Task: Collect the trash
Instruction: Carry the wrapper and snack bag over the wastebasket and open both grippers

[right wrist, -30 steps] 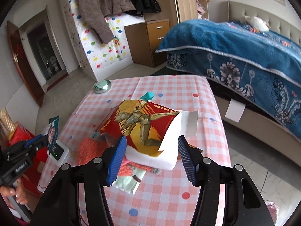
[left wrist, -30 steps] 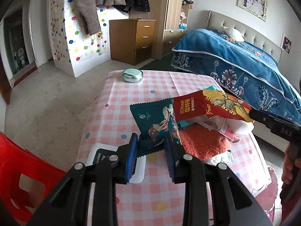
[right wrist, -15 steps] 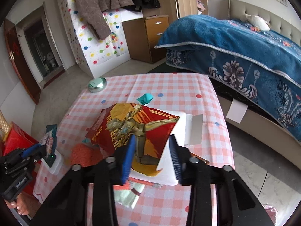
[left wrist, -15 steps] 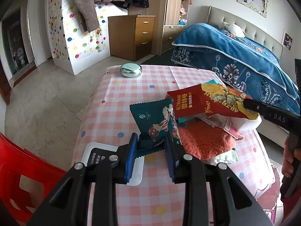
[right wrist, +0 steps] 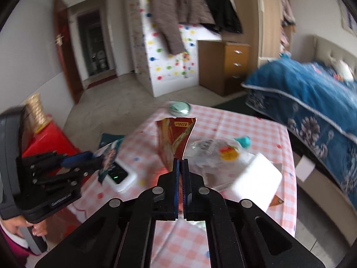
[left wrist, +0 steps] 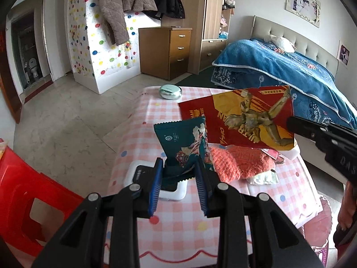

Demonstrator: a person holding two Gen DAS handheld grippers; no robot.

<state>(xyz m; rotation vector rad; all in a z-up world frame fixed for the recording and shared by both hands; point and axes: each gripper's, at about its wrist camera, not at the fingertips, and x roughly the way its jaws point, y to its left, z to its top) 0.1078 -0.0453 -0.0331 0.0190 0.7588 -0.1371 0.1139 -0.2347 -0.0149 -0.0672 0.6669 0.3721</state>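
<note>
Checked table [left wrist: 169, 223]; left tongs [left wrist: 178, 174] grip teal wrapper [left wrist: 185, 140]; right tongs [right wrist: 180, 164] pinch red wrapper [right wrist: 176, 138].

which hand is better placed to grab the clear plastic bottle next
Neither is free: the left tongs hold the teal wrapper, the right tongs the red wrapper. The right sits nearer the bottle.
</note>
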